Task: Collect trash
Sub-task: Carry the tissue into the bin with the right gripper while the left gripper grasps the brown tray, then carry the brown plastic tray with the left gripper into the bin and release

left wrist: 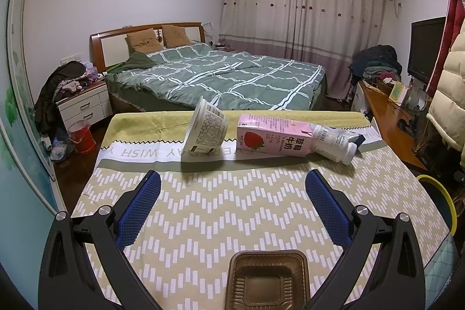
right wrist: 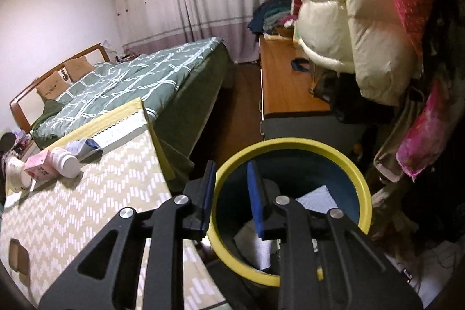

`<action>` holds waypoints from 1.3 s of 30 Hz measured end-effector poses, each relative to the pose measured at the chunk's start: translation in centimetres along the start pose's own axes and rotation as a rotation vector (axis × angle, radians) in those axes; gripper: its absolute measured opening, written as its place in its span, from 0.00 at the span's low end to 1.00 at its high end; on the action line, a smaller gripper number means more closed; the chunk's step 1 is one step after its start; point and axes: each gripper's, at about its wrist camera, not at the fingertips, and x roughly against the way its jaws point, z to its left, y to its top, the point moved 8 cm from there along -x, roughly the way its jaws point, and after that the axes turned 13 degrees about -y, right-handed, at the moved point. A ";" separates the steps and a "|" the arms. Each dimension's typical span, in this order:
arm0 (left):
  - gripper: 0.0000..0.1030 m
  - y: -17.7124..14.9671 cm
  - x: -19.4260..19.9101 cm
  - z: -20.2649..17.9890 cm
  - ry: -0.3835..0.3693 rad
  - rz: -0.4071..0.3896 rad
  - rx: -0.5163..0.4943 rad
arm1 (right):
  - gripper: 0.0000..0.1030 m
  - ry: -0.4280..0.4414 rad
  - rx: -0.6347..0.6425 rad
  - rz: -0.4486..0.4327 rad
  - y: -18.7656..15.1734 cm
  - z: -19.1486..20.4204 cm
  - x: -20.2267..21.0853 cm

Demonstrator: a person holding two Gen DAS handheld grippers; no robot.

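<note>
On the patterned tablecloth lie a tipped white paper bowl, a pink strawberry milk carton and a white plastic bottle. A brown plastic tray sits close in front of my left gripper, which stands wide open above the cloth and holds nothing. My right gripper hangs over the yellow-rimmed trash bin beside the table, its blue pads a little apart with nothing between them. White paper lies inside the bin. The carton and bottle show at the far left of the right wrist view.
A bed with a green checked cover stands beyond the table. A nightstand and red bucket are at the left. A wooden desk, a cream puffy coat and hanging clothes crowd the right, near the bin.
</note>
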 end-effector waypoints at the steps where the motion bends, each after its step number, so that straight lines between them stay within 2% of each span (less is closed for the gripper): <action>1: 0.95 -0.1 -0.1 -0.1 0.000 0.003 -0.005 | 0.22 0.000 0.004 -0.008 0.0 0.3 0.1; 6: 0.95 -0.7 -1.0 -1.0 0.008 0.043 -0.053 | 0.22 -0.003 0.016 -0.043 -0.1 1.1 0.7; 9: 0.95 -1.0 -1.1 -1.7 0.018 0.057 -0.076 | 0.28 -0.009 0.023 -0.059 0.0 1.3 1.1; 22: 0.95 -5.0 -0.3 -3.0 0.029 0.235 -0.060 | 0.36 0.002 0.049 -0.075 0.1 1.9 1.4; 29: 0.95 -8.0 -1.8 -1.9 0.020 0.365 -0.011 | 0.40 0.001 0.049 -0.073 0.1 1.9 1.4; 35: 0.95 -9.1 -2.8 -2.2 -0.001 0.414 -0.023 | 0.41 -0.001 0.052 -0.069 -0.1 1.9 1.3; 37: 0.93 -9.2 -3.0 -2.3 -0.008 0.421 -0.025 | 0.41 0.000 0.051 -0.066 -0.1 1.9 1.4; 39: 0.81 -9.4 -3.2 -2.2 -0.012 0.436 -0.018 | 0.41 0.001 0.051 -0.066 -0.1 1.9 1.3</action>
